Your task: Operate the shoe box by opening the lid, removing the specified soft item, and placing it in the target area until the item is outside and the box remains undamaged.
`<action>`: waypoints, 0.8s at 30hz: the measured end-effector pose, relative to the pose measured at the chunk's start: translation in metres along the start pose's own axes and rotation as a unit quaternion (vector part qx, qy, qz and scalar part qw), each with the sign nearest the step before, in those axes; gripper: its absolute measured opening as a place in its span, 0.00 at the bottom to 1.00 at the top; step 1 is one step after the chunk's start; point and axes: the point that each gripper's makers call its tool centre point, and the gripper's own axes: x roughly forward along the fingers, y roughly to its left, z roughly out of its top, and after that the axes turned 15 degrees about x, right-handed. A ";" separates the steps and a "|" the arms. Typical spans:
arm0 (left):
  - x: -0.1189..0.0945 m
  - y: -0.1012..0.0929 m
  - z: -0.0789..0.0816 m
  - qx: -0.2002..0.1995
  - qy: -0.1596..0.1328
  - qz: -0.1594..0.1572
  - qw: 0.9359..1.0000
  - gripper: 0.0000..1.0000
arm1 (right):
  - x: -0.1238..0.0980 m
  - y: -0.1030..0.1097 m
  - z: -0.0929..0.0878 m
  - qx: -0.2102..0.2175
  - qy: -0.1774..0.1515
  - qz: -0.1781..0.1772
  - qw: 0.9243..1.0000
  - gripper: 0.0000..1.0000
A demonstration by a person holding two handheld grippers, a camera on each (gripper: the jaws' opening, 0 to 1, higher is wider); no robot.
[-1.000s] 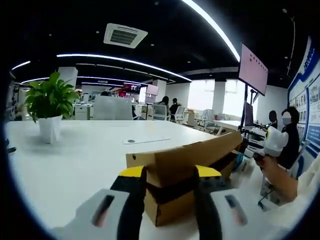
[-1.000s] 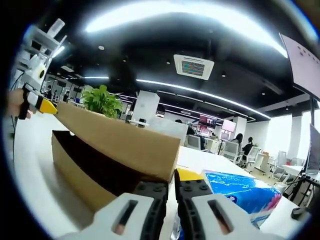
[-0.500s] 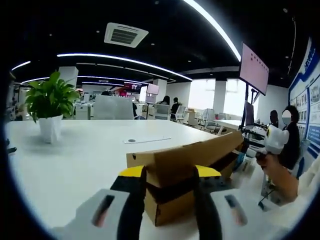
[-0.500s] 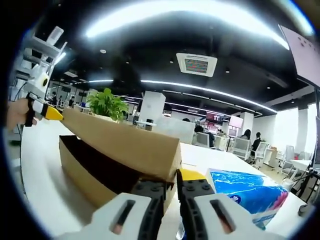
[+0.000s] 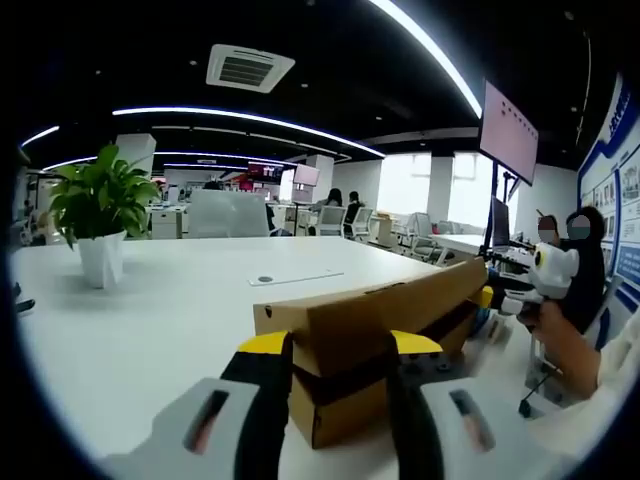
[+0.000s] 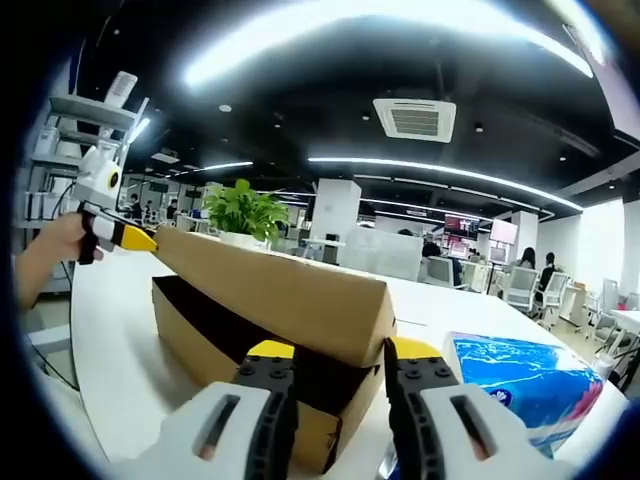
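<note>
Since a second ago the right gripper point(image 6: 335, 375) has parted its jaws from nearly closed to wide, one on each side of the shoe box's point(image 6: 235, 345) near corner. That box sits on the white table point(image 5: 170, 310), lid point(image 6: 280, 295) raised. The left gripper point(image 5: 325, 365), its jaws set wide, holds the lid's end flap between them. A blue soft pack point(image 6: 525, 375) lies just beside the box.

One cardboard shoe box point(image 6: 270, 300) was counted on one white table point(image 5: 170, 310). One blue soft pack point(image 6: 520, 375) was seen beside it. One potted plant point(image 5: 98, 215) was counted, and one wall screen point(image 5: 508, 132). Two grippers were counted: the left gripper point(image 5: 338, 400) and the right gripper point(image 6: 338, 400). One ceiling vent point(image 5: 249, 68) was noted.
</note>
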 end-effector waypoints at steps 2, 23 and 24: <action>0.000 0.001 -0.001 0.002 0.002 0.001 1.000 0.38 | 0.000 0.005 -0.002 0.005 0.006 0.015 1.000 0.45; -0.004 0.001 -0.012 0.019 0.016 0.010 1.000 0.38 | -0.002 0.013 0.001 0.098 0.001 0.074 0.992 0.58; -0.005 0.001 -0.012 0.019 0.014 0.010 1.000 0.38 | -0.002 0.011 -0.001 0.091 0.004 0.067 0.994 0.58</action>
